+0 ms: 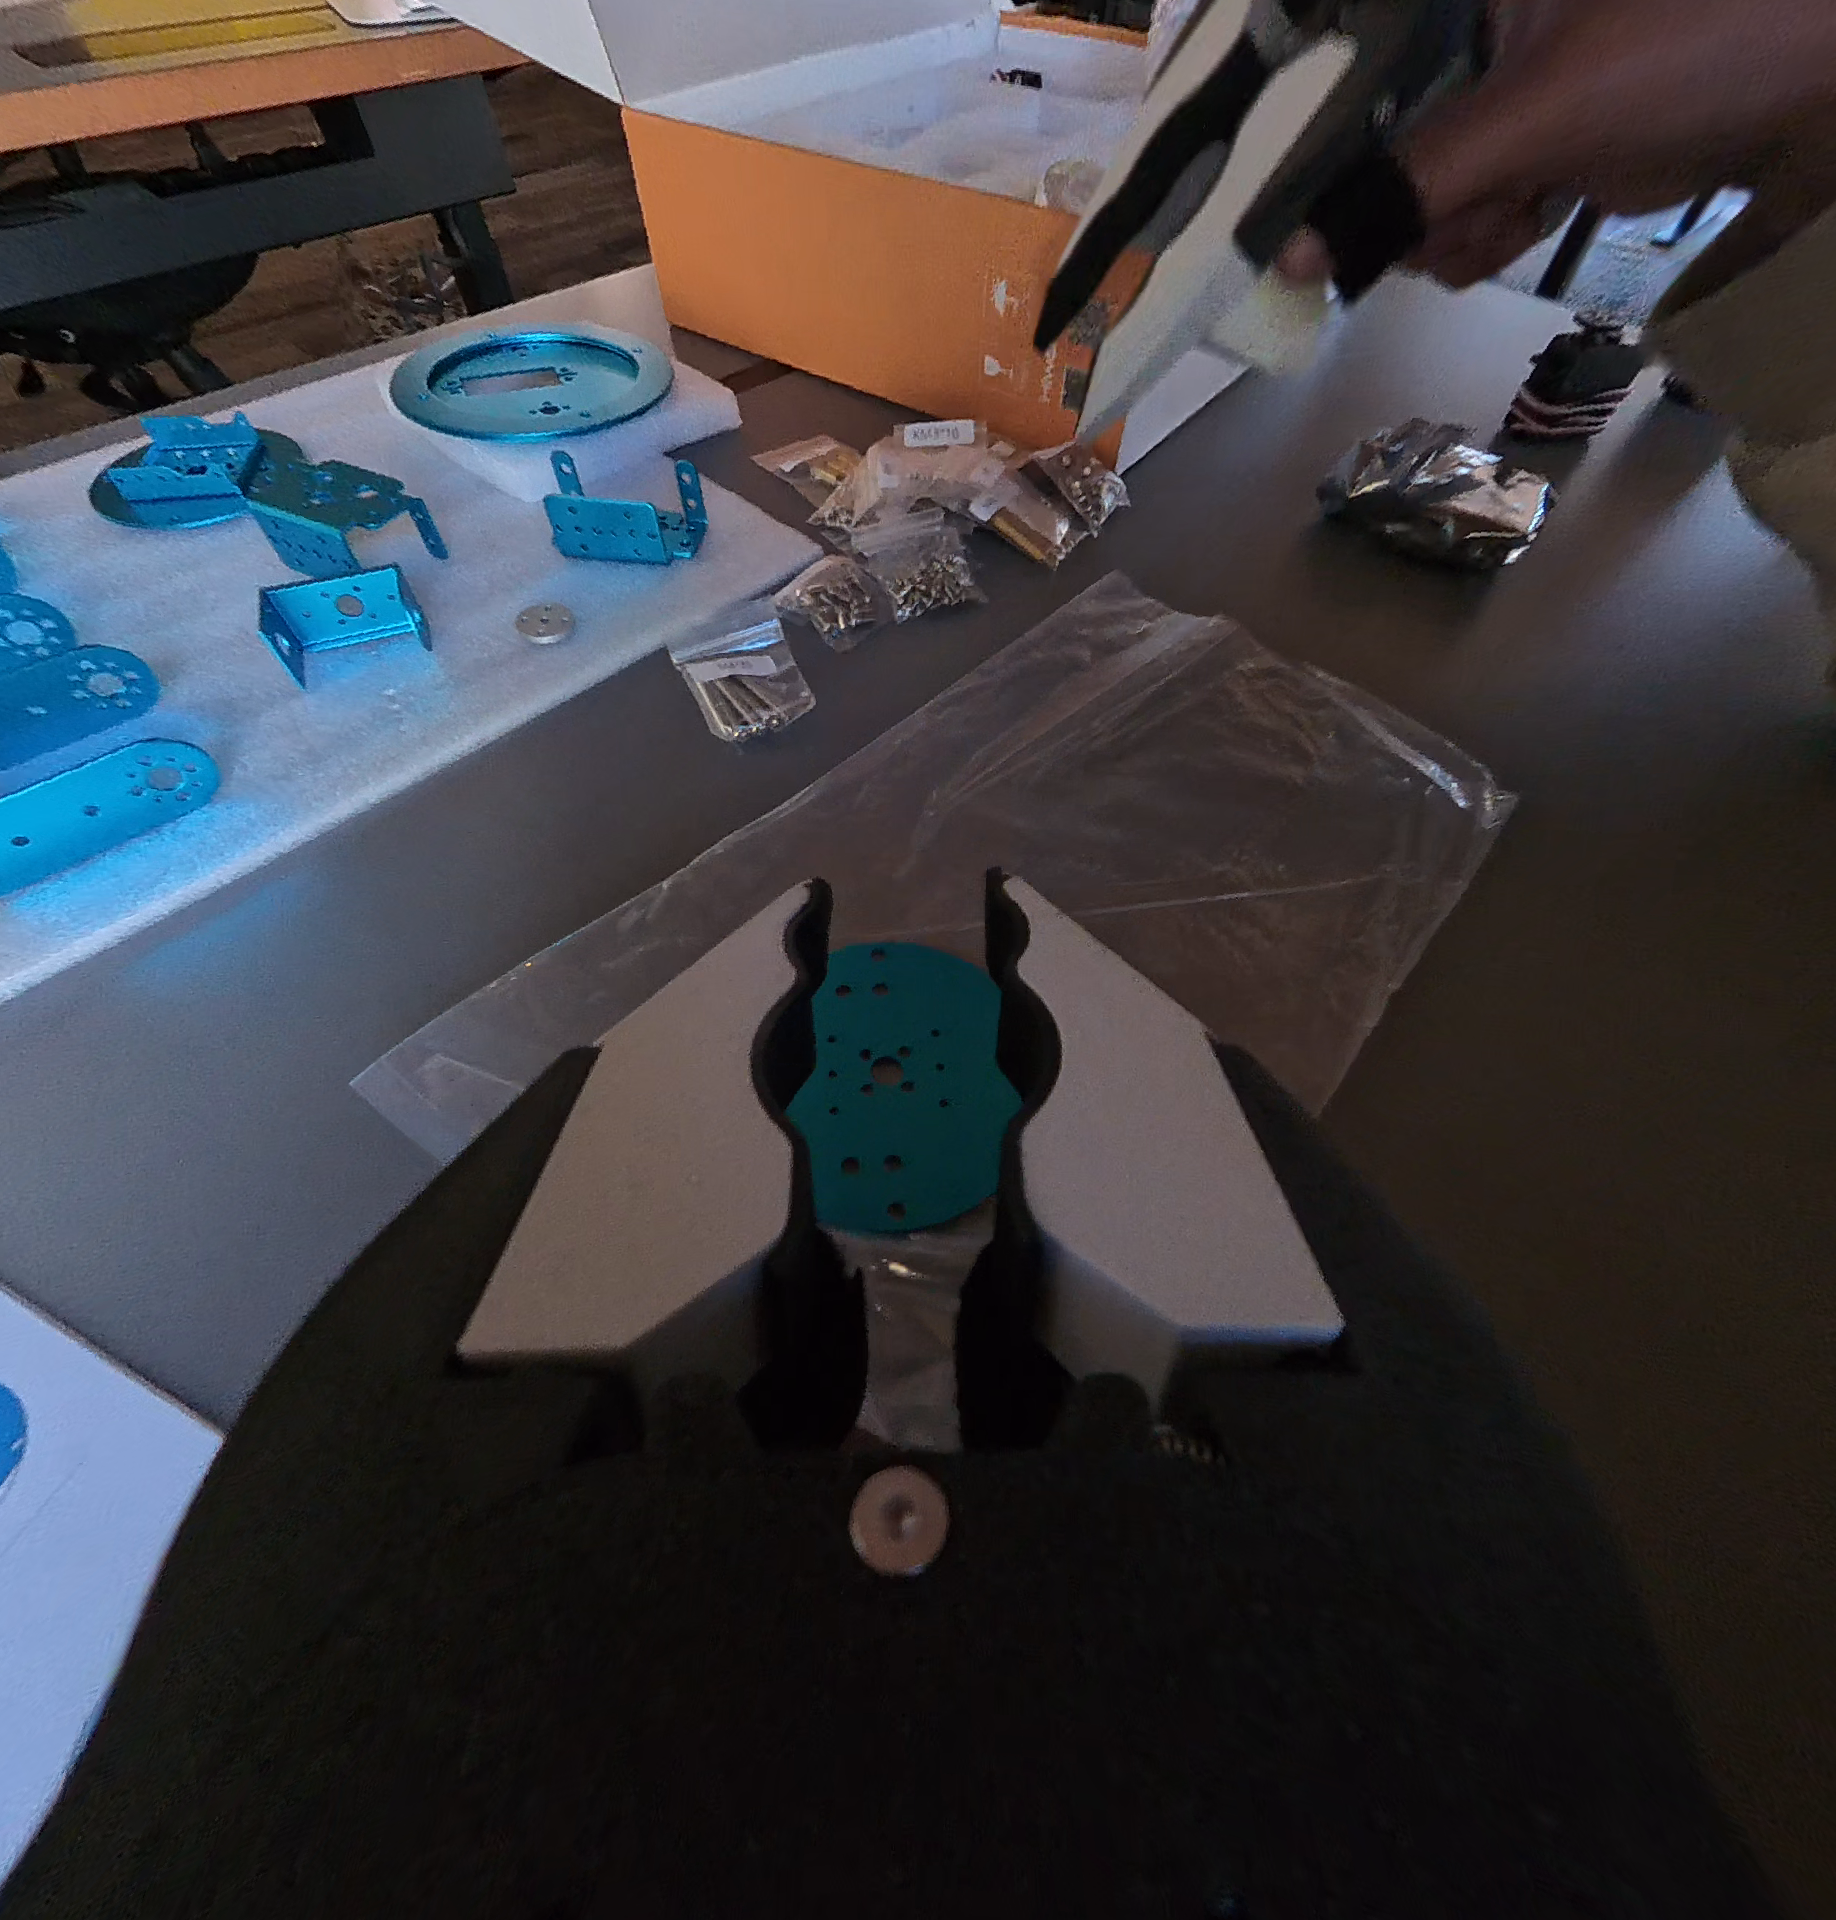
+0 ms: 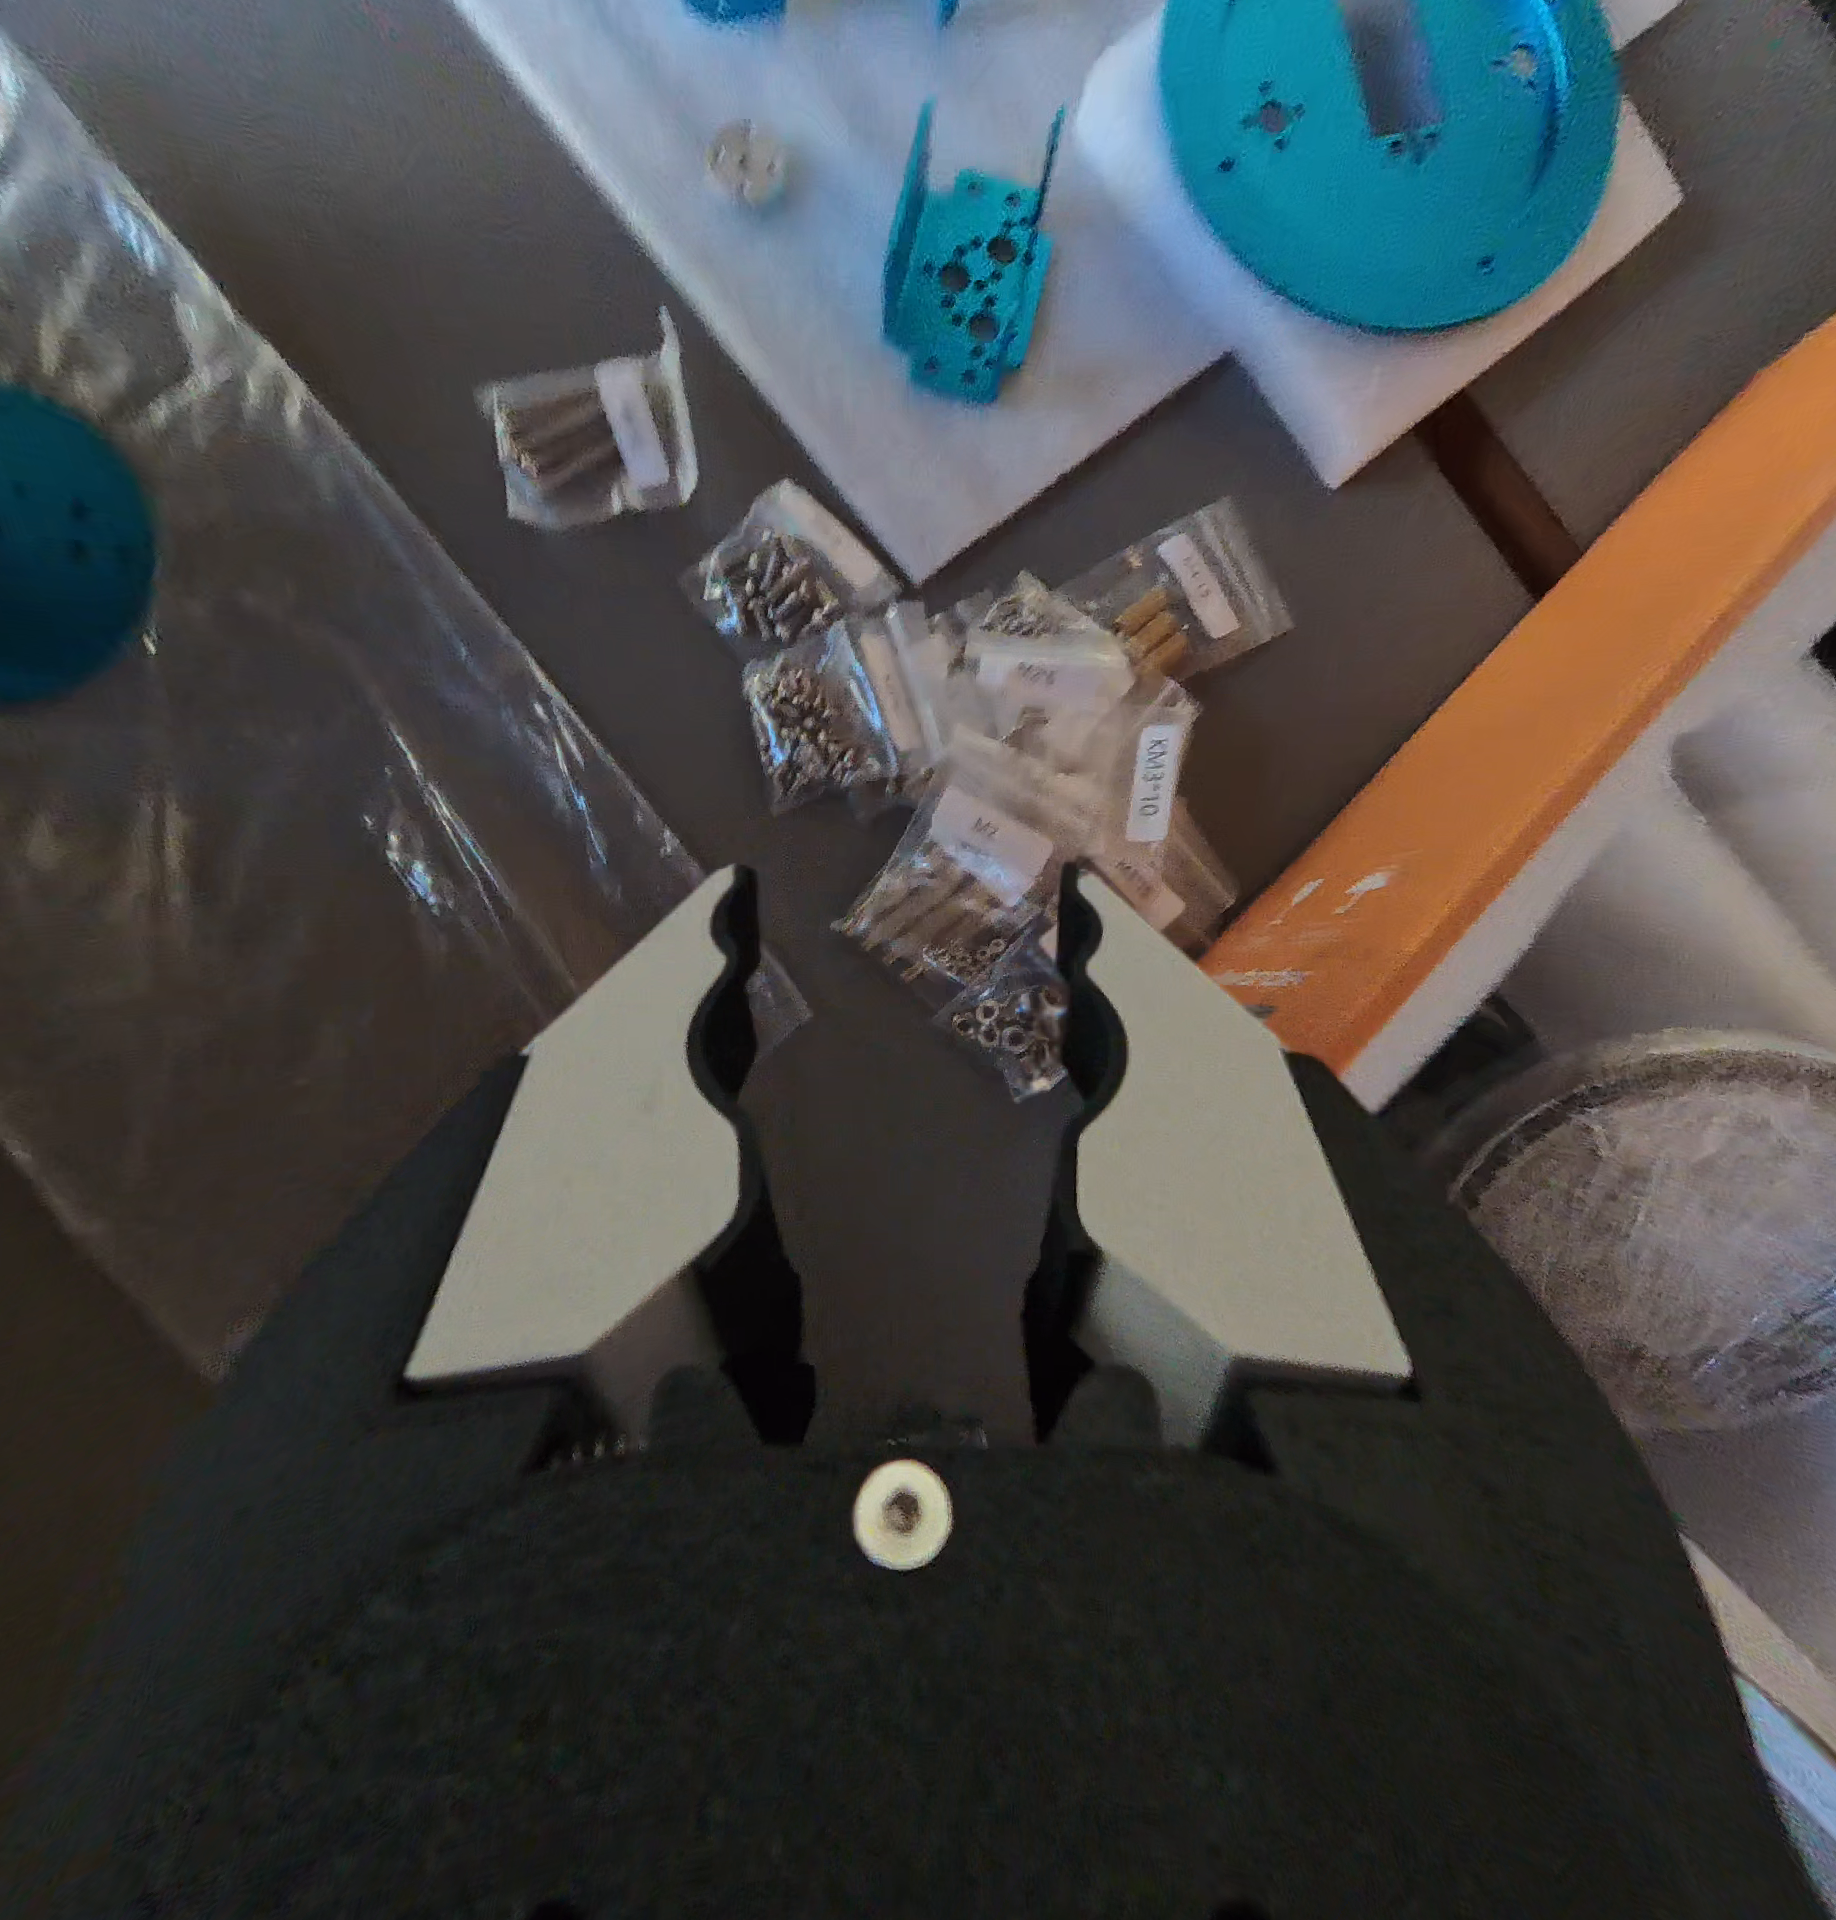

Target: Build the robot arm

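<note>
— What's the surface like?

— A dark grey matte table (image 1: 1516,1195). Take the clear plastic bag (image 1: 1153,790) lying flat on it as the landmark. Far left of the bag a white foam sheet (image 1: 301,748) carries blue anodised metal brackets (image 1: 345,621), perforated and bent into U shapes, and a flat blue ring plate (image 1: 532,380).

— And closer in?

— Just behind the bag sits a cluster of small crinkled packets of screws (image 2: 898,727), shiny silver and brass. Behind those stands an orange cardboard box (image 1: 852,260) with its white lid flap open.

— The left gripper (image 1: 901,1049)?

— It points forward over the bag's near edge, jaws closed against a teal round disc (image 1: 903,1081), flat and drilled with many holes.

— The right gripper (image 2: 901,977)?

— Tilted down above the packets, right of the bag, jaws spread apart with nothing between them. A hand (image 1: 1579,135) grips it, blurred.
</note>
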The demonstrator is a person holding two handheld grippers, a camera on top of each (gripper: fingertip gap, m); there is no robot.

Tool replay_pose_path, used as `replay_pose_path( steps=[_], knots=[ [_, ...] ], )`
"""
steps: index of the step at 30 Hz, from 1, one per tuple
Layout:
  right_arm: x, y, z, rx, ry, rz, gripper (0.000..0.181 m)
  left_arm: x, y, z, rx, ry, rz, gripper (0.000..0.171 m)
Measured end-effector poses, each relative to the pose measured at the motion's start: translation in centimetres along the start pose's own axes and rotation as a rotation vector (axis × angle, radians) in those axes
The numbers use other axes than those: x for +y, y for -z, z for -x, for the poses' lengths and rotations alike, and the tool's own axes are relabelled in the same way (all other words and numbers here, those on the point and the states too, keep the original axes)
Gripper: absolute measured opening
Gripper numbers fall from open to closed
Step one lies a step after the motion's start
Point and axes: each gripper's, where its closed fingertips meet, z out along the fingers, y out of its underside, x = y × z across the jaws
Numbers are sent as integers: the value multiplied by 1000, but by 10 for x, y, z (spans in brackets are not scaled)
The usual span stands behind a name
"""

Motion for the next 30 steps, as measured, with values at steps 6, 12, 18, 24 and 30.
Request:
replay_pose_path(
  steps=[6, 12, 18, 24, 30],
  knots=[
    [4, -29, -6, 125, 36, 17, 52, 1, 2, -5, 32, 15, 3, 30],
    [10, -44, -18, 219, -13, 34, 63, 1, 3, -2, -1, -23, 0, 30],
    [15, -56, 4, 141, -60, 70, 59, 2, 3, -2, 2, -19, 3, 30],
    [17, -42, 10, 135, -73, 64, 48, 1, 4, 2, -13, -22, -3, 30],
    [28, -46, 0, 203, -69, 116, 36, 2, 4, 3, -14, -18, -1, 30]
  ],
)
